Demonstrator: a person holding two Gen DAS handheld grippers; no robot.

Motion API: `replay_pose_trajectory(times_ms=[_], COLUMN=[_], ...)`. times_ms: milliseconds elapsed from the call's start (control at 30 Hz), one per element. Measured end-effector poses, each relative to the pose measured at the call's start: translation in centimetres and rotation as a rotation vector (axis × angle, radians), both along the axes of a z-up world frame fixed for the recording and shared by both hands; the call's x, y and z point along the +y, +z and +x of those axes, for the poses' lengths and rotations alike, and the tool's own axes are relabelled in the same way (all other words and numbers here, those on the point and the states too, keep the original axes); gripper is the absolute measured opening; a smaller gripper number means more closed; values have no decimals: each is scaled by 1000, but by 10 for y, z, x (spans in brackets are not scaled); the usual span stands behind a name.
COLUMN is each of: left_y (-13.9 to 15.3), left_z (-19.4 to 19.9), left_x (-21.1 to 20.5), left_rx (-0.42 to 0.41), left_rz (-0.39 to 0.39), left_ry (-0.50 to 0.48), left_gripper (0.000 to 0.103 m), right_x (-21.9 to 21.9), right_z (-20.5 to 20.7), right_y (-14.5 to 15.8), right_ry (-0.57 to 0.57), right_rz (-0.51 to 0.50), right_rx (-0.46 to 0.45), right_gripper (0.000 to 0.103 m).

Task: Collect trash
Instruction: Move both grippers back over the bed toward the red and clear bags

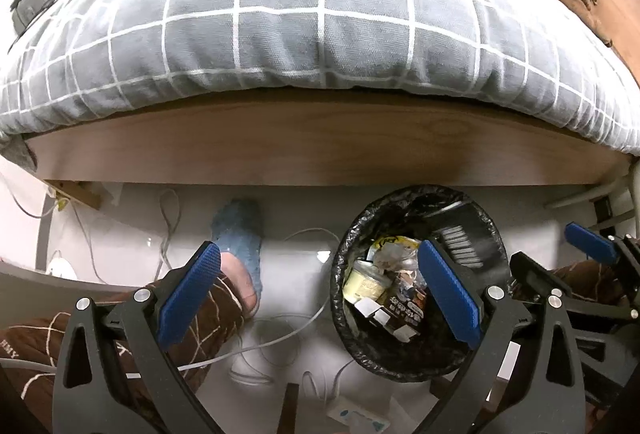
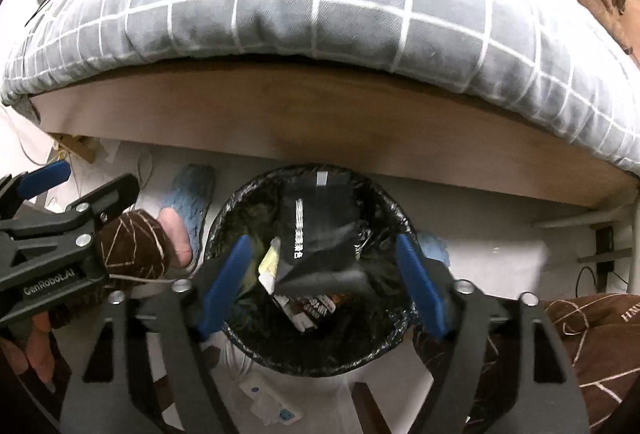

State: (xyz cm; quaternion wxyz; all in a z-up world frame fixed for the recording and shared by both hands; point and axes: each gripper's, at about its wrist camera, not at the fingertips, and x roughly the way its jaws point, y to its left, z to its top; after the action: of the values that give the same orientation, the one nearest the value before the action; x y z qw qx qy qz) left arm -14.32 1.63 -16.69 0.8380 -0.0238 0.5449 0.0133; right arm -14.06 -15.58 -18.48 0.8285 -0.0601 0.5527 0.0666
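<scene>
One trash bin [image 2: 308,266], lined with a black bag, stands on the pale floor [image 1: 120,234] just in front of the bed's wooden side board [image 1: 320,146]. Two grippers hang above it. The left gripper [image 1: 320,290] is spread wide with nothing between its blue pads, set to the bin's left. The right gripper [image 2: 324,282] is released too, directly over the bin mouth; a black packet [image 2: 320,230] with a strip of white print lies in the bin below it, touching neither pad.

Inside the bin sit a pale yellowish tub [image 1: 364,284] and several wrappers, too jumbled to count. One blue slipper [image 1: 240,234] with a foot in it shows clearly; a second blue shape right of the bin is mostly hidden by a finger. White cables [image 1: 280,342] loop over the floor. A grey checked duvet [image 1: 320,26] covers the bed; the items along its far edge are cut off.
</scene>
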Motion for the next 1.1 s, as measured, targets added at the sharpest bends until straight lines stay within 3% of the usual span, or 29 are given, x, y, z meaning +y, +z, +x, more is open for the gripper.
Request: replay_pose_trajectory(times_ms=[200,400,767,1100], left_y=[9,31,76,112], left_z=[1,6,21,40], left_x=[-5,-13,-36,-43], left_rx=[-21,-81,-222,-315], left_rz=[-15,-16,-6,-33], left_ry=[-7,-7,-28,-9], left_gripper=[97,97,97,97], right_x=[-10,-23,-52,-70], right_z=[4,1,5,34], right_y=[19,56,95,121], right_ry=[-20,-43,-89,-137], right_rz=[-42,-52,-4,28], right_rx=[-64,-207,-347,-395], right_gripper=[88,95,95,95])
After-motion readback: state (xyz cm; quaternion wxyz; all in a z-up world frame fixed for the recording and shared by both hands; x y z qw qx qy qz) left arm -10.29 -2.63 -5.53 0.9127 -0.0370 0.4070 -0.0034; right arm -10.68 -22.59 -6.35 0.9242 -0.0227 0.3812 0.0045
